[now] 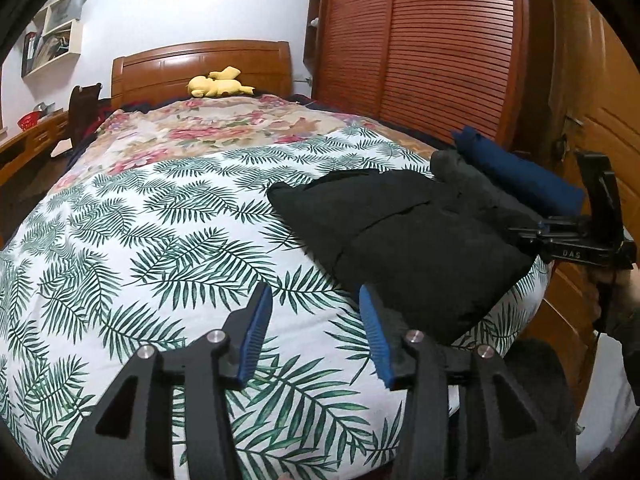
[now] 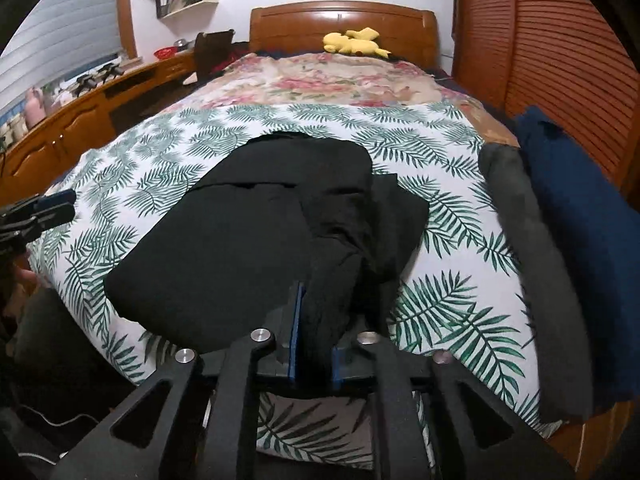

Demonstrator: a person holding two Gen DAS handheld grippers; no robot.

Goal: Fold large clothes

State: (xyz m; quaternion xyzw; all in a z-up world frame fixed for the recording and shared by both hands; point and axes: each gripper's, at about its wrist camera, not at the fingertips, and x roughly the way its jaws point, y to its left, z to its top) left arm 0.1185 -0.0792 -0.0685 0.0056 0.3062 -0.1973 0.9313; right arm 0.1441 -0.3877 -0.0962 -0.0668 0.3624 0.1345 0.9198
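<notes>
A black garment (image 2: pixel 240 248) lies partly folded on the leaf-print bed cover (image 2: pixel 448 208), near the bed's foot. My right gripper (image 2: pixel 316 320) is shut on a bunched edge of the black garment at its near side. In the left wrist view the black garment (image 1: pixel 408 240) lies at the right, with my right gripper (image 1: pixel 520 236) at its far right edge. My left gripper (image 1: pixel 316 320) is open and empty, held above the leaf-print cover (image 1: pixel 160 240) just left of the garment.
A folded grey garment (image 2: pixel 536 264) and a folded navy garment (image 2: pixel 588 224) lie along the bed's right edge. A yellow plush toy (image 2: pixel 354 42) sits by the headboard. A wooden wardrobe (image 2: pixel 560 48) stands right, a wooden desk (image 2: pixel 68 124) left.
</notes>
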